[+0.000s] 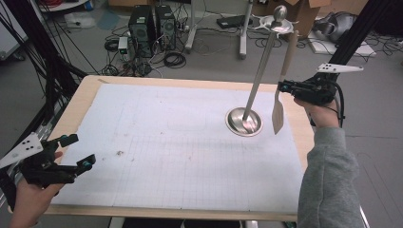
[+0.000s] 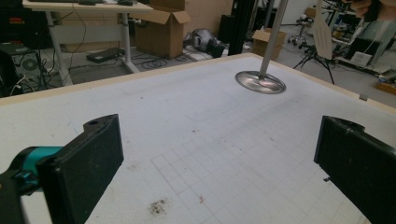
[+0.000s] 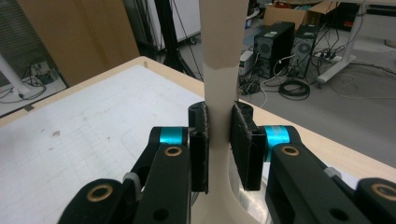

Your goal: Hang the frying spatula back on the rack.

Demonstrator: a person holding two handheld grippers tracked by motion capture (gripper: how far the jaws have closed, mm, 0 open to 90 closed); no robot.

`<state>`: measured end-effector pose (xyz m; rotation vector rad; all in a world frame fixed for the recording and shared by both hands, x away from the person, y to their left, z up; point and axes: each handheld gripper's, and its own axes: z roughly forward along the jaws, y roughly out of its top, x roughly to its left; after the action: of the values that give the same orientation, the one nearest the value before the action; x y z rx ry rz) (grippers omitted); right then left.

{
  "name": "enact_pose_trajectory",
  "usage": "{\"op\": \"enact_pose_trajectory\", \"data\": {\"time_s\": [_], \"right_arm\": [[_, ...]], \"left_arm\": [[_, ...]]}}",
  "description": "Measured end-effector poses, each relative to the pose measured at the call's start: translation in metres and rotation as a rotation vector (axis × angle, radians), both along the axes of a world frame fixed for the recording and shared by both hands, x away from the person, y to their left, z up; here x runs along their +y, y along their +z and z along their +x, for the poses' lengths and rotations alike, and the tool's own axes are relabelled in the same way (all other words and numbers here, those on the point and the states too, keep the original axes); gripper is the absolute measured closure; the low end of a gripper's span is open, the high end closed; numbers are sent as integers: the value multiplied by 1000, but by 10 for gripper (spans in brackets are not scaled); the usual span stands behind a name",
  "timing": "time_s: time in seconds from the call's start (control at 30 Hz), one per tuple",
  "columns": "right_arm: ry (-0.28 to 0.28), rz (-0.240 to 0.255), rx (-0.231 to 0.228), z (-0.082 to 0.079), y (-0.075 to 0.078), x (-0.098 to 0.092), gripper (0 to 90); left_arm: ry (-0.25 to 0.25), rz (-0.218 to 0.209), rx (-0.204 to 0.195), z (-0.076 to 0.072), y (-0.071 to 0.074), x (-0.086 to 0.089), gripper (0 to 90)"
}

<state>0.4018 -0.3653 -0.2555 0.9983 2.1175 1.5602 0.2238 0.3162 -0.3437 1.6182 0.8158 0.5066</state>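
Nearest the camera, the left claw (image 1: pixel 71 154) hangs spread over the table (image 1: pixel 180 83), holding nothing. Beside the metal stand (image 1: pixel 244 121), the right claw (image 3: pixel 219 140) pinches a wooden spatula (image 1: pixel 279 107) by its handle, blade down.

1. High view: fixed above the person's side, faces forward and down on the white gridded mat (image 1: pixel 180 142).
2. Left gripper view: low over the mat, near, faces across it to the round shiny metal stand base (image 2: pixel 260 82).
3. Right gripper view: very near the pale wooden spatula (image 3: pixel 223 70), facing the table's far edge.
4. High and left gripper views share stand base (image 1: pixel 244 121) and spatula.
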Motion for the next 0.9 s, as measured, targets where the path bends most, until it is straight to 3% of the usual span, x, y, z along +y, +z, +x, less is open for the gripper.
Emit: {"op": "enact_pose_trajectory", "data": {"time_s": [0.4,0.63,0.8,0.9], "right_arm": [[-9,3,-14,3,-2,4,779],[-42,-2,-28,2,-4,5,760],[-61,22,-41,-2,-5,4,615],[-79,0,-48,-4,-5,4,513]], "left_arm": [[6,0,1,-2,0,2,18],[3,0,1,-1,0,1,18],[5,-2,3,0,0,2,18],[2,-4,2,1,0,1,18]]}}
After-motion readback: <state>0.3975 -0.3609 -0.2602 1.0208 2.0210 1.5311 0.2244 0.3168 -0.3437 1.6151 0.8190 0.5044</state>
